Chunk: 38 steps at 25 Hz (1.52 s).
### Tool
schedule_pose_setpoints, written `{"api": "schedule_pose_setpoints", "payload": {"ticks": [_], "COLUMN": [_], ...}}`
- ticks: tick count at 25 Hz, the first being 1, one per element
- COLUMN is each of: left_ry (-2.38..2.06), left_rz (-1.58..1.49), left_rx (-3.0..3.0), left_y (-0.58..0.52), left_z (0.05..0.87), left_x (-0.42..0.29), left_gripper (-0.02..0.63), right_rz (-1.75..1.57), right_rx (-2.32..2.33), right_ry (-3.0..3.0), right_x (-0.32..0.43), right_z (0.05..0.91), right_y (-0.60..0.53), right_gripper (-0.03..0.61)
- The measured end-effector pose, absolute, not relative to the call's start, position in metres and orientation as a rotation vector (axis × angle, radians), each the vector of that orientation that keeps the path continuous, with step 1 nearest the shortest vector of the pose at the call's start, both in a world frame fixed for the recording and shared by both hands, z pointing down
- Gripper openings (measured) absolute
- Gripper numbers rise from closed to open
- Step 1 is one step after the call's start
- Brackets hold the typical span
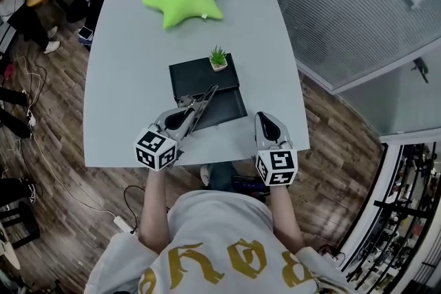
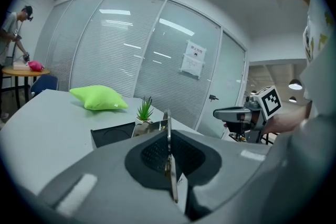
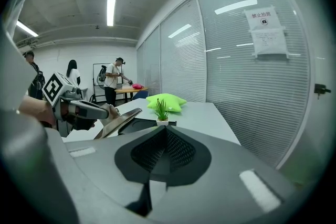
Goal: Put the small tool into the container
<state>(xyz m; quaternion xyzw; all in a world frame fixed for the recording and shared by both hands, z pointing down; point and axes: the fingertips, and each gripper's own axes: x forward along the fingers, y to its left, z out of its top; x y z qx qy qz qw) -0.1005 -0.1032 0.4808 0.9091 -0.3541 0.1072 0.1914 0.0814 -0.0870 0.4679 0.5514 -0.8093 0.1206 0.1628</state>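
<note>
My left gripper is shut on a thin metal tool, which slants up and to the right over the near part of the black container. In the left gripper view the tool's blade stands edge-on between the closed jaws of the left gripper, with the container just beyond. My right gripper is shut with nothing in it and hovers at the table's front edge, right of the container. The right gripper view shows the tool held at the left, ahead of the right gripper.
A small potted plant stands at the container's far right corner. A green star cushion lies at the far end of the grey table. A glass partition runs along the right. People stand by a round table far off.
</note>
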Motion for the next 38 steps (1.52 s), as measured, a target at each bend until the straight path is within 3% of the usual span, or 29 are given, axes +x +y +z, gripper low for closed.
{"api": "schedule_pose_setpoints", "payload": {"ticks": [13,38], "left_ry": [-0.853,-0.415], "left_rz": [0.643,0.937], "left_rx": [2.584,2.468], "left_y": [-0.121,-0.122], "left_z": [0.531,0.609], "left_x": [-0.076,-0.032], "left_gripper": [0.005,0.006], "right_rz": [0.420,0.535], "right_rx": [1.518,1.468], "right_ry": [-2.254,-2.185], "right_x": [0.094,0.115], "right_z": [0.511,0.555], "right_y": [-0.110,-0.142], "right_gripper": [0.021,0.021]}}
